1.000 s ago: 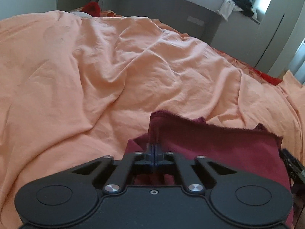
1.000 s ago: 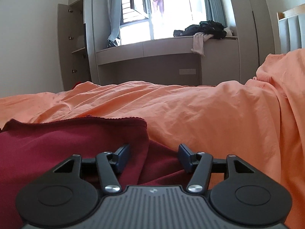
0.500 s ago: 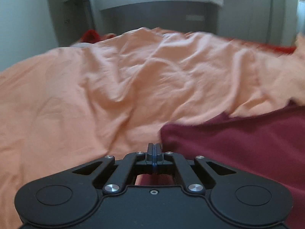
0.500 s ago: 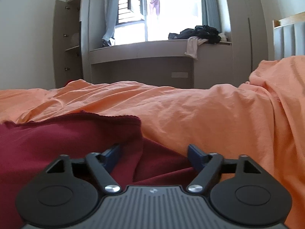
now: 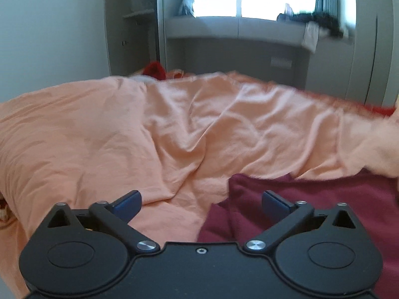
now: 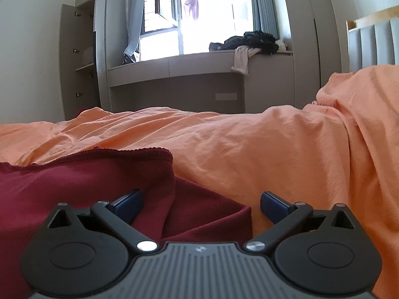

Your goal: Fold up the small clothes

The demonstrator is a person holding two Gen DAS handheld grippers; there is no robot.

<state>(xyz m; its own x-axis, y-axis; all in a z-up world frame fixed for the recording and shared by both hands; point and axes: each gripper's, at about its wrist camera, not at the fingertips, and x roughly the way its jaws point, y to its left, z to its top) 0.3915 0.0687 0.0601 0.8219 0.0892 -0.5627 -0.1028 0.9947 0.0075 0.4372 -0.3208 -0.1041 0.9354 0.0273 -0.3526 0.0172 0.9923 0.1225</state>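
A dark red garment (image 5: 324, 199) lies on the orange bedsheet (image 5: 149, 129), folded over on itself. In the left wrist view its left corner sits below my left gripper (image 5: 200, 205), which is open and empty, the right finger over the cloth. In the right wrist view the garment (image 6: 87, 179) fills the lower left, its folded top layer ending in a hemmed edge. My right gripper (image 6: 200, 205) is open and empty, just above the garment's lower right corner.
The orange sheet (image 6: 249, 144) is rumpled and rises into a mound at the right. Beyond the bed stand a grey window bench with a pile of dark clothes (image 6: 251, 42) and an open wardrobe (image 6: 79, 57). A red item (image 5: 155, 69) lies at the far bed edge.
My left gripper was shut on the garment's edge; it has opened and let go, and its view has swung up. My right gripper stayed open and spread a little wider.
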